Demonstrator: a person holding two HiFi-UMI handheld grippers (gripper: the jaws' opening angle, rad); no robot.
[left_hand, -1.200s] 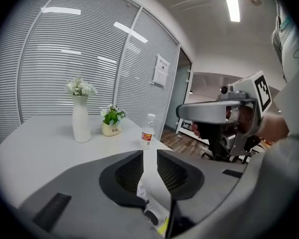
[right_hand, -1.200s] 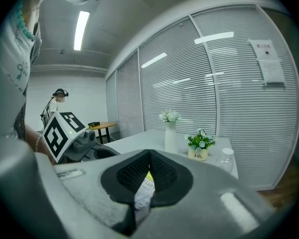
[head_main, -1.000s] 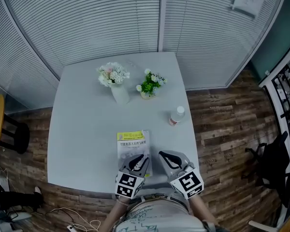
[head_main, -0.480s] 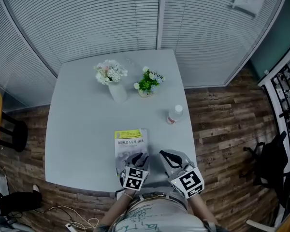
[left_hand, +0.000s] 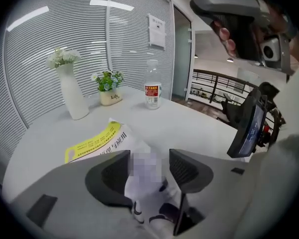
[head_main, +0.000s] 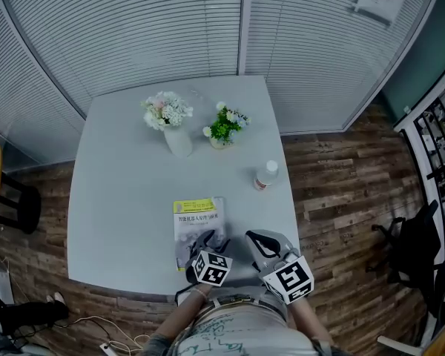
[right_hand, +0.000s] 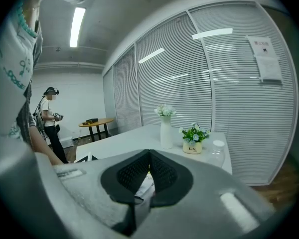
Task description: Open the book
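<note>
Currently the closed book (head_main: 199, 219) lies flat at the table's (head_main: 119, 199) front edge, long axis pointing away from the person. Left gripper (head_main: 202, 241) jaws, just opened, stand spread over its near end without pressing; right gripper (head_main: 256, 241) jaws are pressed together.

Head view: high overhead, steeply down, whole table (head_main: 119, 169) mid-frame.
Left gripper view: close above book (left_hand: 94, 142), facing vase (left_hand: 72, 96).
Right gripper view: low, near-level.
Shared: vase, potted plant (right_hand: 193, 138).

Bright even light, fisheye-warped edges
</note>
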